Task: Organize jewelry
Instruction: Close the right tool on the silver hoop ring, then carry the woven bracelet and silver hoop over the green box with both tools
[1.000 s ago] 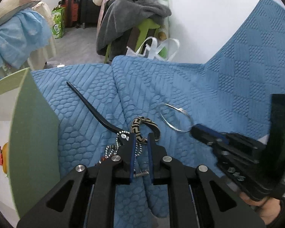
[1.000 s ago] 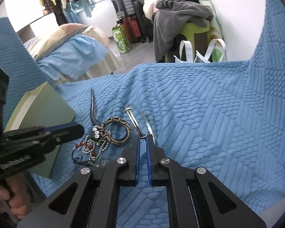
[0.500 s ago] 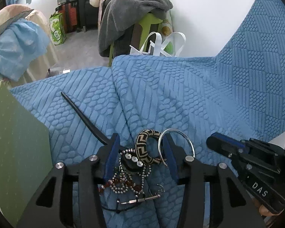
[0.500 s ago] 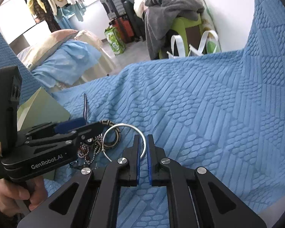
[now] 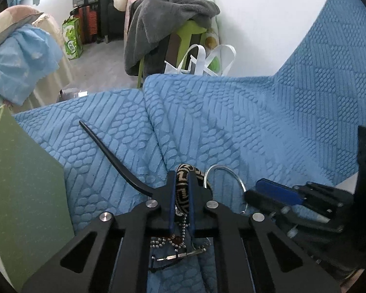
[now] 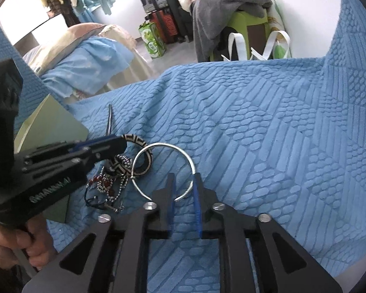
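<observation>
A black-and-tan patterned bangle [image 5: 183,185] lies on the blue quilt [image 5: 231,127]. My left gripper [image 5: 181,180] is shut on the bangle; the bangle also shows in the right wrist view [image 6: 136,144]. A silver wire hoop [image 6: 164,171] lies beside it. My right gripper [image 6: 184,183] is open, its jaws astride the hoop's near edge, not clamping it. A tangle of bead chain and red beads [image 6: 109,185] lies under the bangle. A long black hair stick [image 5: 112,158] stretches to the upper left.
A green box [image 5: 24,195] stands at the left edge, also in the right wrist view [image 6: 53,124]. Beyond the quilt's edge are a green stool with grey clothes [image 5: 168,24], a white bag [image 5: 200,61] and a bed with blue cloth [image 5: 19,61].
My left gripper has closed from wide open onto the patterned bangle. My right gripper has opened from shut and let go of the silver hoop, which now lies on the quilt.
</observation>
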`<move>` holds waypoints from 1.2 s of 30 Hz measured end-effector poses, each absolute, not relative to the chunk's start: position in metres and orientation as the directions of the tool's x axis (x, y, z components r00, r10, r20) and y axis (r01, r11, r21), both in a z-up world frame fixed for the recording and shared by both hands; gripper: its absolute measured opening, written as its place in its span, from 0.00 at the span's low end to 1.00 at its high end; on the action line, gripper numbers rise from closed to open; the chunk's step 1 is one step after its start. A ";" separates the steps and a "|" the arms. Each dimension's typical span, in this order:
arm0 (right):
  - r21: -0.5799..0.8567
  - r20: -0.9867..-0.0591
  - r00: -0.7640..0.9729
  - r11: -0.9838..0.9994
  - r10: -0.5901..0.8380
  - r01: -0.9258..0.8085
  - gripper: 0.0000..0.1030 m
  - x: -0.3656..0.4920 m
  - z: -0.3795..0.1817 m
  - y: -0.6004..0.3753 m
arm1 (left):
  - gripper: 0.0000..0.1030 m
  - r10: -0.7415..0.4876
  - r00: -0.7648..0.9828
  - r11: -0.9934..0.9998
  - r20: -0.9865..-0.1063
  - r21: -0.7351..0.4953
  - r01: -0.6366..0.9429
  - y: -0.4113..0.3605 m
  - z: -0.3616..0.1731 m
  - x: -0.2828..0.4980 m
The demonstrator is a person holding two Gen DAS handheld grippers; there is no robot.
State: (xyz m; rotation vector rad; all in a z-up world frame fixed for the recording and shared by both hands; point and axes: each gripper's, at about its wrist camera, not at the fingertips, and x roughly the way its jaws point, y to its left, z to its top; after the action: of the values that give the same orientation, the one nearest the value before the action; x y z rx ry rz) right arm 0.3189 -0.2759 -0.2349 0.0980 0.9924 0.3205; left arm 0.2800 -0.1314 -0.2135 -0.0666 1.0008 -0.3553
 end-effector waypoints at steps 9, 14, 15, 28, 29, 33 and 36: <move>0.192 -0.818 0.493 0.948 0.296 -0.252 0.70 0.321 -0.241 -0.258 | 0.08 -0.367 0.504 0.930 -0.782 -0.287 0.231 -0.116 -0.197 0.274; 0.116 -0.838 0.491 0.957 0.237 -0.265 0.70 0.324 -0.250 -0.249 | 0.08 -0.369 0.515 0.929 -0.773 -0.288 0.234 -0.115 -0.190 0.270; 0.100 -0.842 0.491 0.958 0.225 -0.268 0.71 0.324 -0.252 -0.247 | 0.08 -0.368 0.517 0.929 -0.773 -0.288 0.231 -0.114 -0.189 0.270; 0.016 -0.846 0.508 0.960 0.162 -0.279 0.60 0.322 -0.253 -0.233 | 0.08 -0.383 0.524 0.924 -0.761 -0.329 0.197 -0.096 -0.180 0.265; 0.027 -0.844 0.510 0.962 0.169 -0.273 0.59 0.321 -0.250 -0.234 | 0.08 -0.381 0.524 0.924 -0.761 -0.329 0.194 -0.095 -0.178 0.264; 0.063 -0.838 0.517 0.972 0.175 -0.227 0.05 0.320 -0.238 -0.241 | 0.08 -0.388 0.529 0.921 -0.754 -0.336 0.197 -0.091 -0.167 0.261; 0.124 -0.848 0.486 0.971 0.210 -0.205 0.05 0.321 -0.239 -0.248 | 0.08 -0.388 0.536 0.921 -0.750 -0.336 0.197 -0.086 -0.160 0.256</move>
State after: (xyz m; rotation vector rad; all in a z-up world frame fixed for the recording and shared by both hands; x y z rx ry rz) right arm 0.3212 -0.2481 -0.2394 0.0062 1.0326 0.2525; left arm 0.2563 -0.0864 -0.1597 -0.2218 0.9440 -0.3514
